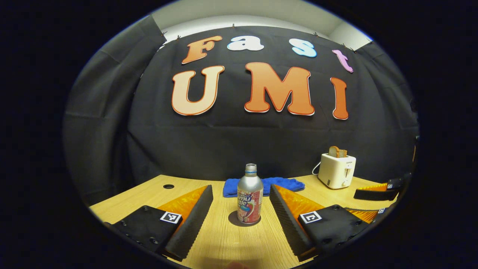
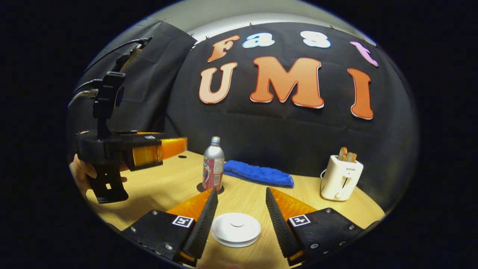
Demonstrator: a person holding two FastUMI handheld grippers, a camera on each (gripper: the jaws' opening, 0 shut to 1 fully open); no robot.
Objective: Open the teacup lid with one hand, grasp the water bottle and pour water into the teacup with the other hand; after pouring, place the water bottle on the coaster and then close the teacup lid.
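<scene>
You are holding the left gripper (image 1: 241, 209) and right gripper (image 2: 238, 220) level, jaws spread wide, gripping nothing.

The water bottle (image 1: 250, 194) looks like brushed metal with a glossy printed wrap and a threaded neck. The tabletop (image 1: 224, 239) is pale, matt wood grain. A blue cloth (image 1: 278, 185) looks soft and nubbly. The toaster (image 1: 337, 170) is smooth cream plastic. The teacup lid (image 2: 236, 229) is smooth, white and slightly glossy. The fingers (image 2: 203, 220) carry ribbed black pads against translucent orange plastic.
</scene>
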